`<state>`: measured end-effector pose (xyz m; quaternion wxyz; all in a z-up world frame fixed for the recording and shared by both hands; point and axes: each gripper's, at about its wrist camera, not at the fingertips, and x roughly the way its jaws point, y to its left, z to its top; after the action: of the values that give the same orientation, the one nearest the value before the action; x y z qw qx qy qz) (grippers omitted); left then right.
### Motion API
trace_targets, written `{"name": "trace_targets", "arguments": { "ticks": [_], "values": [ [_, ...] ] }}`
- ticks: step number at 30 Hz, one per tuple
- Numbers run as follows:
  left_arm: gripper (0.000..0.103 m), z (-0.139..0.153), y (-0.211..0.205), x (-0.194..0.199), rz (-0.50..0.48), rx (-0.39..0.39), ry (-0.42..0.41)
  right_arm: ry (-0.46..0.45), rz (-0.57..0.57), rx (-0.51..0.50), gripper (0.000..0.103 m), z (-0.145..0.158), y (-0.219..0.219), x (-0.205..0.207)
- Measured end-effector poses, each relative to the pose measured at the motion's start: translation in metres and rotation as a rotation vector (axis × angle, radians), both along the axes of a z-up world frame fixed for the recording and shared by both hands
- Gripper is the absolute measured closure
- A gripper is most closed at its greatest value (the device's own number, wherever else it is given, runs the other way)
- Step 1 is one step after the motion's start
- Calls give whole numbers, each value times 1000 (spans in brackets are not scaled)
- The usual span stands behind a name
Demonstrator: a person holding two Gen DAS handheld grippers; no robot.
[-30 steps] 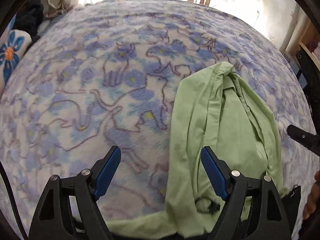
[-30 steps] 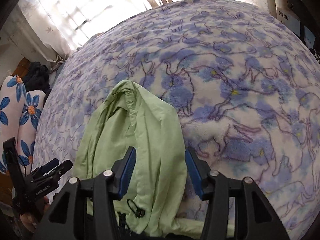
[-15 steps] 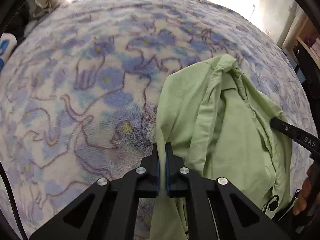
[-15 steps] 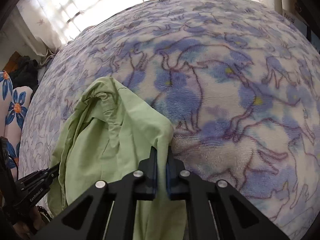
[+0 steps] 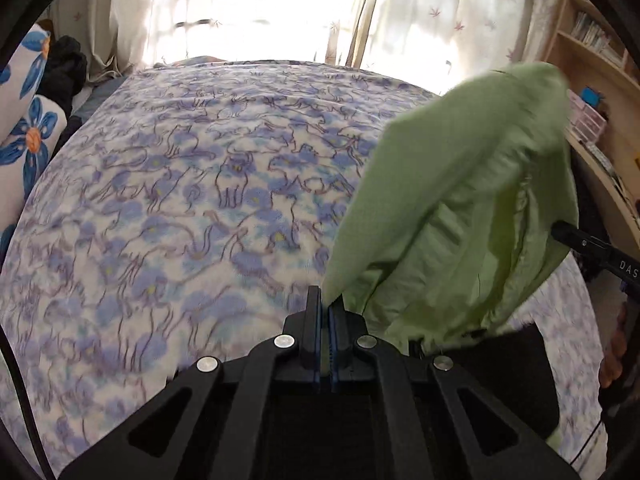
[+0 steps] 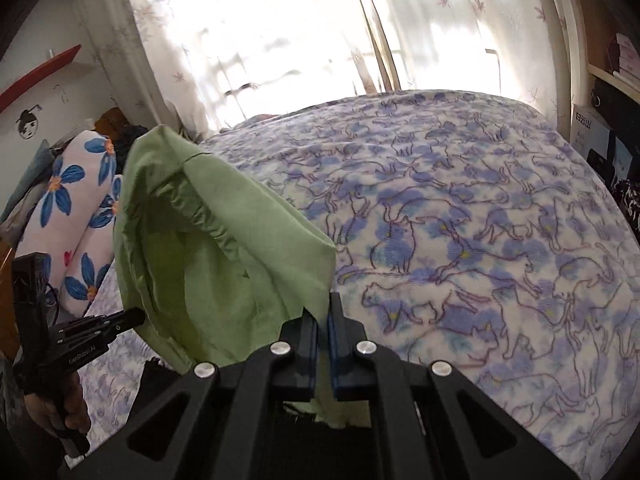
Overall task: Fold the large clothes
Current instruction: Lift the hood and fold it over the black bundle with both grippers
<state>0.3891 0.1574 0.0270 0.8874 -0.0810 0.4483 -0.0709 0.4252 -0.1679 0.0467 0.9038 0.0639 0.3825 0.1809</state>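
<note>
Green garment (image 5: 460, 220) hangs at 2 o'clock over the blanket (image 5: 180, 200), pinched by left gripper (image 5: 325, 312) and right gripper (image 6: 323, 320); keep both level while spreading.

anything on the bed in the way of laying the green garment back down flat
Nothing visible. Left gripper and right gripper both clamp the green garment above the blanket, whose visible surface is bare; the pillows sit off its edge.
</note>
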Motion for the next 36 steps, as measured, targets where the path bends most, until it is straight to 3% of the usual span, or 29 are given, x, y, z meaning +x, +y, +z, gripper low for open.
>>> {"name": "trace_targets", "arguments": {
  "ticks": [3, 7, 12, 16, 18, 22, 27, 33, 36],
  "values": [
    [101, 5, 6, -41, -29, 0, 31, 5, 25, -64, 98, 4, -5, -40],
    [100, 20, 19, -91, -9, 47, 17, 88, 41, -136, 98, -7, -15, -75],
    [99, 47, 31, -128, 10, 65, 10, 118, 20, -179, 98, -4, -29, -115],
    [90, 62, 28, -149, 13, 78, 25, 106, 30, -195, 97, 13, -35, -147],
    [89, 67, 24, -160, 6, 82, 28, 104, 42, -212, 92, 22, -35, -163],
    [89, 70, 12, -180, -23, 89, 32, 83, 60, -206, 60, 34, -34, -194],
    [80, 57, -8, -206, -73, 69, 58, 115, 84, -197, 59, 25, -27, -219],
    [79, 13, -30, -228, -124, -52, 115, 199, 142, -184, 59, -29, -14, -235],
    [78, -17, -41, -230, -137, -134, 140, 261, 152, -131, 59, -71, -9, -233]
  ]
}}
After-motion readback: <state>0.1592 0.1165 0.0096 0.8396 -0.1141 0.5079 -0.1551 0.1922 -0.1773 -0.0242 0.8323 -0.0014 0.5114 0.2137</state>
